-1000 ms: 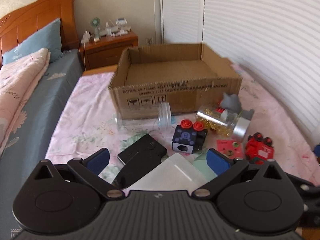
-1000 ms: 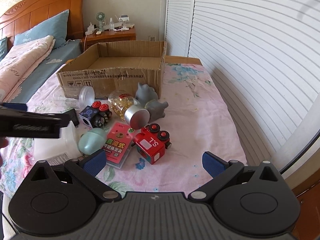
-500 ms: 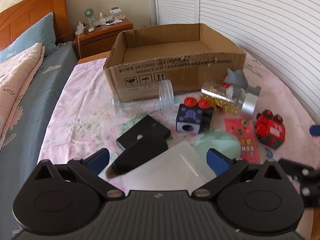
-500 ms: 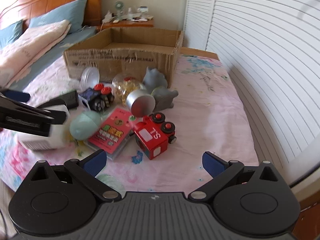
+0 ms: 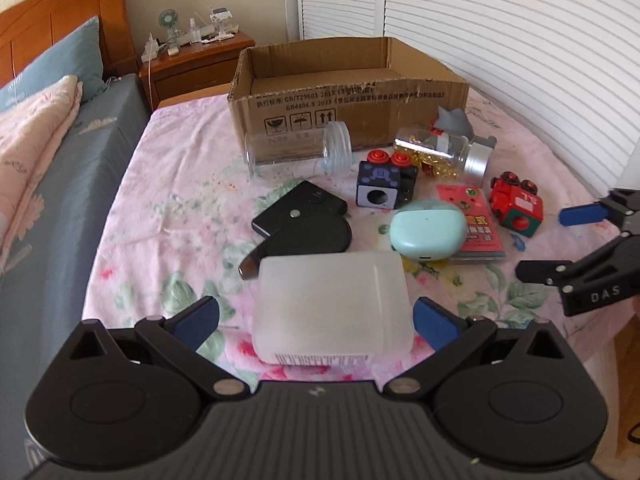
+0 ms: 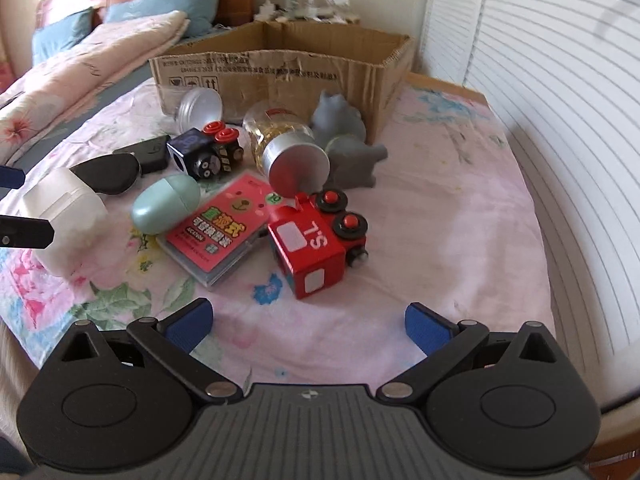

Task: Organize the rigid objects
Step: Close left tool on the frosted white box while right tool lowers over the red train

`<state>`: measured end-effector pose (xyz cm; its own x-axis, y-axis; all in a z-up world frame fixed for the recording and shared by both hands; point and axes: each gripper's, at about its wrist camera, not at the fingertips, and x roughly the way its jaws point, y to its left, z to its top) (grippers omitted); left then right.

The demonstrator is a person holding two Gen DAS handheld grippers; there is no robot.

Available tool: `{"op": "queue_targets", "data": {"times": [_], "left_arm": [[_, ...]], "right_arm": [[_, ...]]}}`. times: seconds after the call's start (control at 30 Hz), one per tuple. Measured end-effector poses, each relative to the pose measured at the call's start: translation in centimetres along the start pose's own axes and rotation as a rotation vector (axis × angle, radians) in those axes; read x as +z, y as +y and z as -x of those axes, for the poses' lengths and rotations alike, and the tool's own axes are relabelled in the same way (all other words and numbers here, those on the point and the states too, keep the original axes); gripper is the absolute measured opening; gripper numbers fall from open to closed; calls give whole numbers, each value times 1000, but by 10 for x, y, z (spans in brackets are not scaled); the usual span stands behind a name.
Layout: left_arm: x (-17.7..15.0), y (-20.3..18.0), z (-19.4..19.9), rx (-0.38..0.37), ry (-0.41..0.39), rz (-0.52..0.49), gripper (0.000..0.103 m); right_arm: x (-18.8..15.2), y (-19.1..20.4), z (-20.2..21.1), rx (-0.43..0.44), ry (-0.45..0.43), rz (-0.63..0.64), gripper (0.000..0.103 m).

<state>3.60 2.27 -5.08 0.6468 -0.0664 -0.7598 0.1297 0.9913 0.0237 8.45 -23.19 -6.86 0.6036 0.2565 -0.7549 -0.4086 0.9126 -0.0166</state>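
Biggest risk here looks like the white plastic box (image 5: 332, 308) getting shoved instead of grabbed. It's nearly as wide as the gap between the left gripper (image 5: 316, 316) pads, so if the person comes in slightly off-centre, one pad probably clips a corner and skids it across the soft floral bedsheet (image 5: 180, 184). The box also looks smooth and a bit rounded, so a shallow pinch might let it squirt out on the lift. And it's touching the black case (image 5: 304, 220) behind it, so pushing forward could drag that along too.

Position-wise: left jaws are spread wide, holding nothing, and the white box sits right between them, near end well inside the gap, with a sliver of clearance on each side.

Right gripper (image 6: 308, 322) is wide open and empty too, hovering over bare sheet with the red toy train (image 6: 320, 240) just ahead of it, not yet between the pads. The cardboard box (image 5: 348, 92) sits open at the back, beyond the clutter.
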Motion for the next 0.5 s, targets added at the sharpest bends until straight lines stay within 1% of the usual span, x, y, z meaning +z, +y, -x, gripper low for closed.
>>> {"op": "queue_targets", "data": {"times": [0.13, 0.23, 0.33, 0.4, 0.5], "left_arm": [[-4, -3, -6, -11, -2, 2, 102], [-7, -7, -13, -32, 11, -3, 102], [-8, -10, -21, -35, 19, -4, 102], [-8, -12, -25, -35, 29, -12, 102], [-9, -12, -31, -39, 48, -14, 102]], "right_arm": [[-3, -4, -1, 19, -38, 25, 103], [-1, -5, -2, 29, -35, 36, 103], [1, -7, -5, 41, -42, 49, 103], [2, -8, -6, 62, -44, 72, 103], [6, -14, -10, 123, -53, 135, 103]]}}
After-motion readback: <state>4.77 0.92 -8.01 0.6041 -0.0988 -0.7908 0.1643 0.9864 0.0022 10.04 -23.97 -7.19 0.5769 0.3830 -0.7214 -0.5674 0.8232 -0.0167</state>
